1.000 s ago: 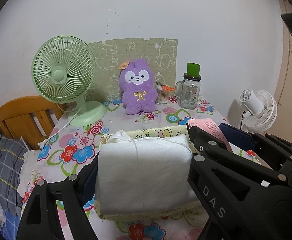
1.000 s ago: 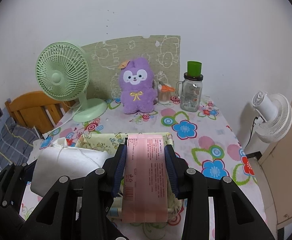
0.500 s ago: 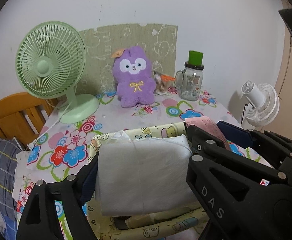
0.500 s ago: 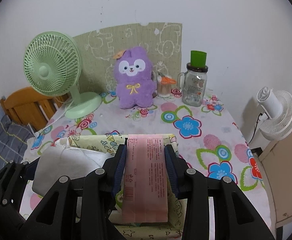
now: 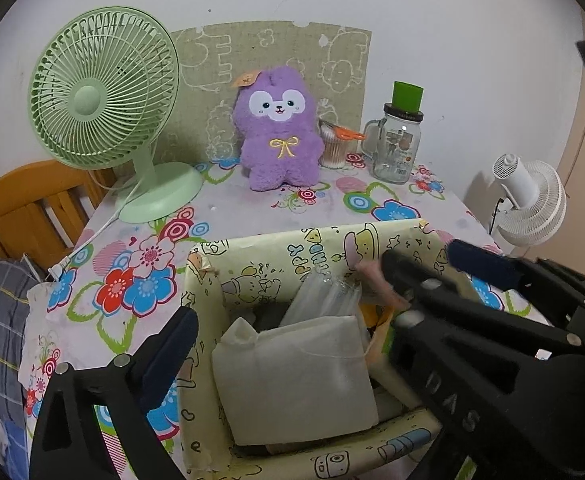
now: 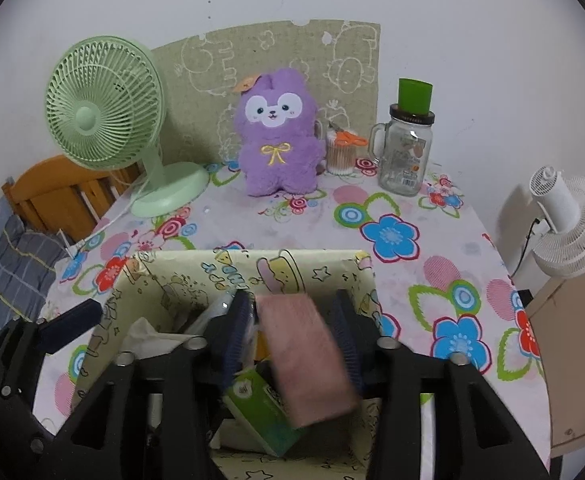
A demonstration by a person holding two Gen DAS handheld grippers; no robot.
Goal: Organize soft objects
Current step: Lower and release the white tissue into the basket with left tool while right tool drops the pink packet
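Note:
A yellow cartoon-print box [image 5: 320, 240] [image 6: 196, 276] stands at the table's near edge. A white soft pack [image 5: 296, 380] lies inside it, between the spread fingers of my open left gripper [image 5: 288, 312]. My right gripper [image 6: 292, 332] is open over the box, and a blurred pink pack [image 6: 308, 356] is dropping from between its fingers onto a green pack [image 6: 260, 412]. The right gripper [image 5: 452, 300] also shows in the left wrist view at right. A purple plush toy [image 5: 278, 132] [image 6: 278, 132] sits at the table's back.
A green desk fan [image 5: 104, 92] stands back left, a glass jar with a green lid [image 6: 406, 148] and a cup of cotton swabs [image 6: 340, 152] back right. A white fan [image 6: 568, 224] stands off the right edge, a wooden chair [image 5: 24, 208] at left.
Both grippers moved down over the box and opened. The white pack left the left gripper and lies in the box; the pink pack slipped from the right gripper.

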